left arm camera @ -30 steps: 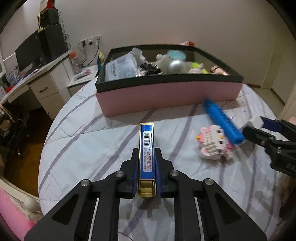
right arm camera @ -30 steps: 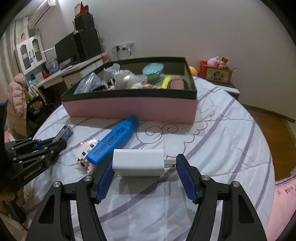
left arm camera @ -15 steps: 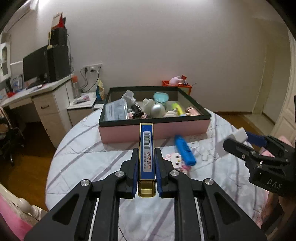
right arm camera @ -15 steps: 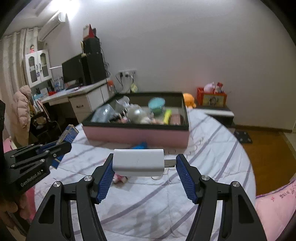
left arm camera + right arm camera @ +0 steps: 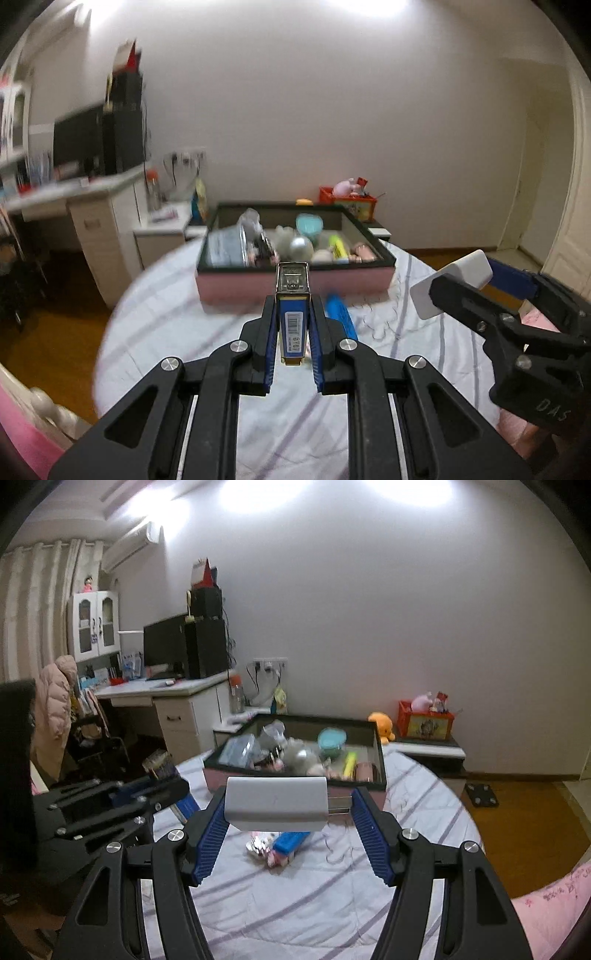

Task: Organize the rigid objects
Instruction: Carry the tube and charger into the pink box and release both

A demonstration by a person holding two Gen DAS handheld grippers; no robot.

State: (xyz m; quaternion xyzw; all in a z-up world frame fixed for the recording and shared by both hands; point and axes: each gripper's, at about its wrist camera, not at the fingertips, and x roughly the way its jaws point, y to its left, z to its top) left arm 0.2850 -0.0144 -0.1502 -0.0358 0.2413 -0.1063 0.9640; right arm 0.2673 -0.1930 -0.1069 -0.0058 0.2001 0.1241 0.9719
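Left tool (image 5: 291,328) is clamped on a blue-and-gold lighter (image 5: 293,314); right tool (image 5: 288,812) grips a white charger (image 5: 276,804). Both items are aloft before the pink box (image 5: 295,779) on the bed (image 5: 332,904). Carry each level over the rim, then release into free space.

The left gripper (image 5: 291,341), black-framed with blue-padded fingers (image 5: 269,332), is clamped tight on a slim blue-and-gold metal stapler (image 5: 293,314) that points forward and slightly downward, raised above the bed. The right gripper (image 5: 289,814) of the same build holds a white rectangular plastic charger (image 5: 276,803) crosswise between its fingers (image 5: 210,830) (set about half apart), also aloft. In the left wrist view the right gripper (image 5: 476,284) sits just to the right, angled inward.
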